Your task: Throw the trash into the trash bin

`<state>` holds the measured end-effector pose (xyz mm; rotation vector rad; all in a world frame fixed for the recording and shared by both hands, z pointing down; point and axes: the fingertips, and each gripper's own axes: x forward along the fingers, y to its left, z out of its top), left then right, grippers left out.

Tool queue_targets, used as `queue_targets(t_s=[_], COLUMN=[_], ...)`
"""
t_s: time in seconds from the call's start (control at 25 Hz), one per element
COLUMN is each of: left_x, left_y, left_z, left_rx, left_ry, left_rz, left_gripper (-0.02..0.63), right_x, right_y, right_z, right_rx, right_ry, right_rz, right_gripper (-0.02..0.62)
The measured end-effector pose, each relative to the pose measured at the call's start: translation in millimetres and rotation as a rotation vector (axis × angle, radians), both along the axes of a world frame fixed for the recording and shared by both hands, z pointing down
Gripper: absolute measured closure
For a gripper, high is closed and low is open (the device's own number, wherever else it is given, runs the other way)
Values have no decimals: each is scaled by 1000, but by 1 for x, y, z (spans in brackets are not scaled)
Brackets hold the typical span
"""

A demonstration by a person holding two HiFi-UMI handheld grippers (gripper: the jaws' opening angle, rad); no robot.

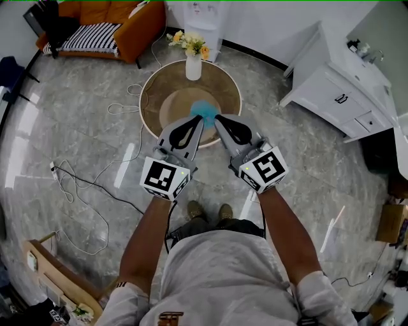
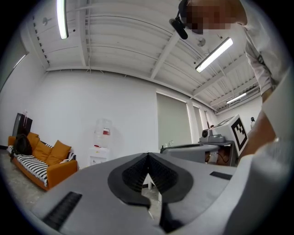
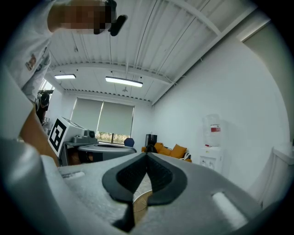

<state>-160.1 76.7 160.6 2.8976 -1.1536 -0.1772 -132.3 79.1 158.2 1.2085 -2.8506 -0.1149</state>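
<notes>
A crumpled blue piece of trash (image 1: 204,109) lies at the middle of the round wooden table (image 1: 224,84). Both grippers are held side by side above the table's near edge, angled toward each other. The left gripper (image 1: 199,120) has its jaws together with nothing between them, its tip just below and left of the blue trash. The right gripper (image 1: 217,120) is likewise shut and empty, just below and right of it. In the left gripper view the left gripper (image 2: 148,155) points level across the room; the right gripper (image 3: 147,155) does the same in its view. No trash bin shows.
A white vase of flowers (image 1: 193,62) stands at the table's far edge. An orange sofa (image 1: 111,19) and a water dispenser (image 1: 204,16) line the far wall, and a white cabinet (image 1: 338,95) stands at the right. Cables (image 1: 83,184) trail over the marble floor at the left.
</notes>
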Motion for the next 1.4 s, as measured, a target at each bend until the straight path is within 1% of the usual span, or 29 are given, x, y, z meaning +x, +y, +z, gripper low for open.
queue_targets(t_s=[0.32, 0.56, 0.72, 0.84, 1.04, 1.24, 1.4], left_x=[-23, -22, -22, -19, -9, 3, 14], left_y=[-20, -36, -48, -61, -91, -118, -135], left_z=[32, 63, 85, 106, 134, 166, 192], left_rx=[-25, -52, -70, -87, -123, -137, -179], left_ry=[-25, -33, -50, -75, -96, -137, -151], left_rz=[-26, -25, -34, -50, -82, -117, -131], left_gripper=[606, 606, 606, 606, 606, 606, 606], right_x=[-10, -6, -8, -4, 7, 21, 28], right_y=[-17, -35, -48, -61, -88, -114, -134], right_z=[34, 72, 95, 114, 137, 169, 198], right_rx=[-37, -78, -75, -75, -111, -119, -148], right_ry=[48, 97, 138, 162, 196, 202, 201], right_rz=[49, 59, 50, 35, 29, 7, -24], right_gripper=[594, 594, 594, 594, 594, 594, 594])
